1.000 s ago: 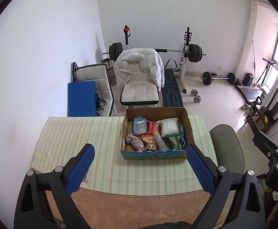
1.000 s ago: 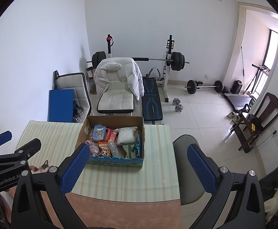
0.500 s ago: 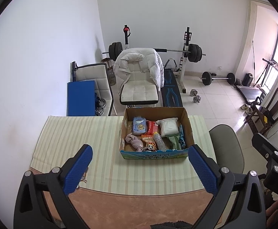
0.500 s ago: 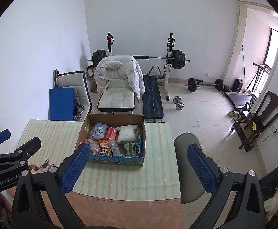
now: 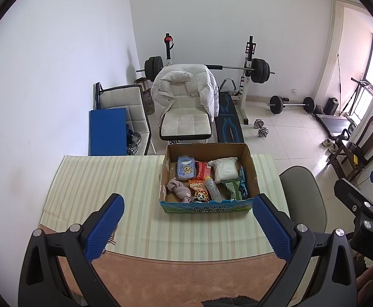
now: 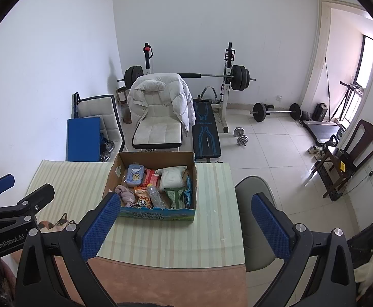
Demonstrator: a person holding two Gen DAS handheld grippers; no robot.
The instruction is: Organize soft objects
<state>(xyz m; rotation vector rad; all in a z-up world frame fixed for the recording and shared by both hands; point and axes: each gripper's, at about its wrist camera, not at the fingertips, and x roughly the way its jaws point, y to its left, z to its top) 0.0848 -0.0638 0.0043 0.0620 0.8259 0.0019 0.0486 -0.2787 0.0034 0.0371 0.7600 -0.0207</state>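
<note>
On the far left a blue mat (image 5: 107, 131) leans upright on the floor beyond the bench (image 5: 89, 184), right by a white side chair (image 5: 125, 102). The bench wears a pale striped cloth, bare brown top showing at the near edge. Over that near edge hovers the left hand-held gripper (image 5: 187, 226), jaws spread wide, nothing between the blue pads, well short of the goods. Its jaws have just been easing apart the last bit.

Moving right, the cardboard box (image 5: 206, 208) sits on the striped cloth toward the far right part of the bench, open on top. Inside, from the left: a pinkish cloth bundle (image 5: 180, 190) in the near left corner, a blue tissue pack (image 5: 185, 168) behind it, a red snack packet (image 5: 203, 170), a panda-print packet (image 5: 200, 195) at the front, a clear plastic bottle (image 5: 213, 189) lying on its side, a white soft pack (image 5: 226, 170) at the back right, and green and blue packets (image 5: 235, 189) against the right wall.

Right again, the right hand-held gripper (image 6: 183, 226) is also released, jaws wide and empty, held above the bench's near right corner, its left pad overlapping the box's near left corner in its own view. A grey chair (image 6: 255, 217) stands beside the bench. Behind everything, a white armchair (image 5: 185, 117) under a puffy jacket, then a weight bench and barbell rack (image 5: 247, 61).
</note>
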